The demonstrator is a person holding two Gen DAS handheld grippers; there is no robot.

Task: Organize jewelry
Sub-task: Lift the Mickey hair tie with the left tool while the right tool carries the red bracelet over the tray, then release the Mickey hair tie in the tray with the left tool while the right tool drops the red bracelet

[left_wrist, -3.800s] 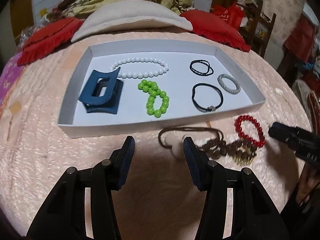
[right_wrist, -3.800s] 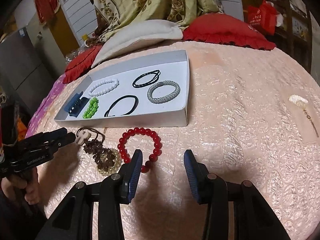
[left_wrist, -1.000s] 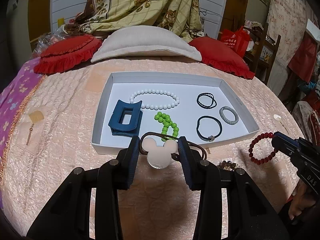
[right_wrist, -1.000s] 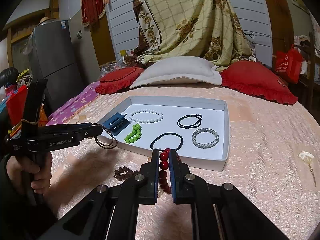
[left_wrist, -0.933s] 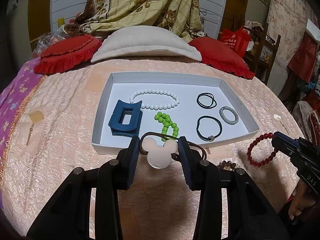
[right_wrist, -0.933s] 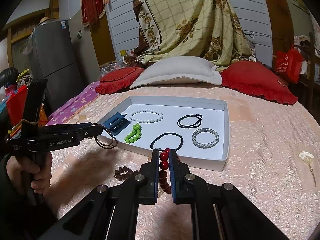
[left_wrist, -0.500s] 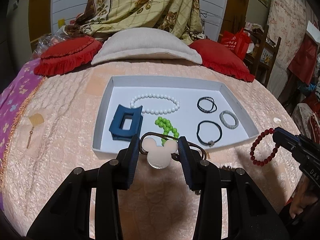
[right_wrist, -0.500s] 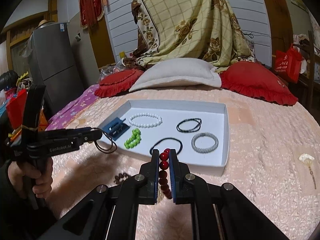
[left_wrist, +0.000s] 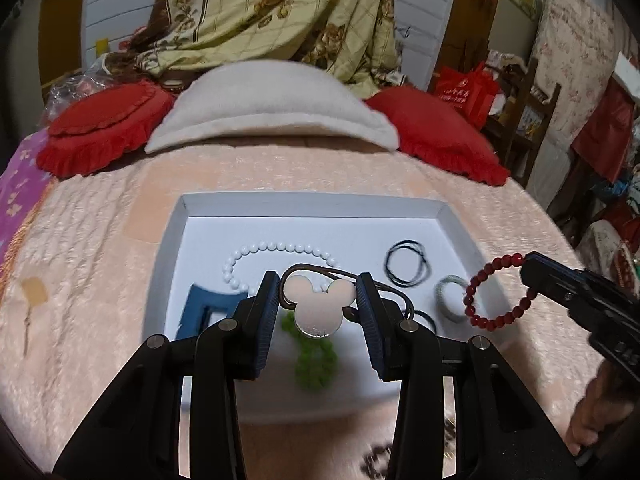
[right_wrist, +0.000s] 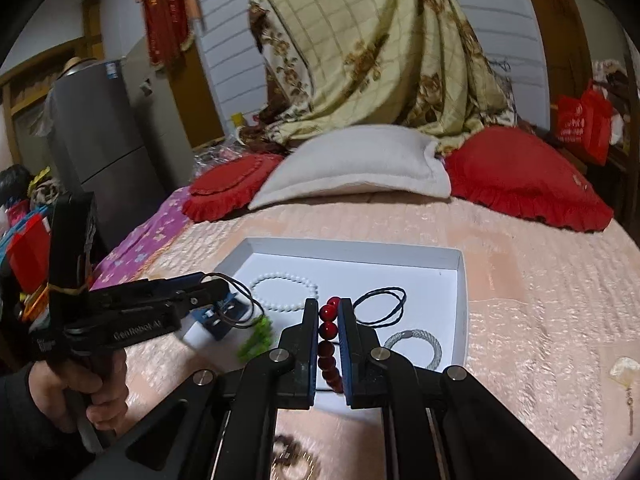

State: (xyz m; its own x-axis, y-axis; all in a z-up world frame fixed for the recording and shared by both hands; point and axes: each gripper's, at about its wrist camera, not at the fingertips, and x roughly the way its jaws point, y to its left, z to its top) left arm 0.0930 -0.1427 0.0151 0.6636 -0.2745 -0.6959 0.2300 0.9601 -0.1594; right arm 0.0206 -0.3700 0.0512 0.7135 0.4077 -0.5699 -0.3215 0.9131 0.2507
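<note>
My left gripper (left_wrist: 318, 286) is shut on a brown hair tie with a pale mouse-head charm (left_wrist: 319, 307) and holds it in the air over the white tray (left_wrist: 312, 203). My right gripper (right_wrist: 328, 306) is shut on a red bead bracelet (right_wrist: 328, 340), also lifted over the tray (right_wrist: 460, 280); the bracelet hangs at the right of the left wrist view (left_wrist: 498, 292). In the tray lie a white bead bracelet (left_wrist: 276, 250), a blue claw clip (left_wrist: 200, 312), a green bead bracelet (left_wrist: 314, 356), black hair ties (left_wrist: 408, 268) and a grey ring tie (left_wrist: 448, 296).
A brown bead bracelet (right_wrist: 292, 460) lies on the pink bedspread in front of the tray. A beige pillow (left_wrist: 272, 108) and red cushions (left_wrist: 436, 136) sit behind the tray. A small hairpin (right_wrist: 624, 376) lies far right on the bed.
Both grippers have gone forward and now hang over the tray, each with its item. 3.8 s ago both were open above the items on the bedspread.
</note>
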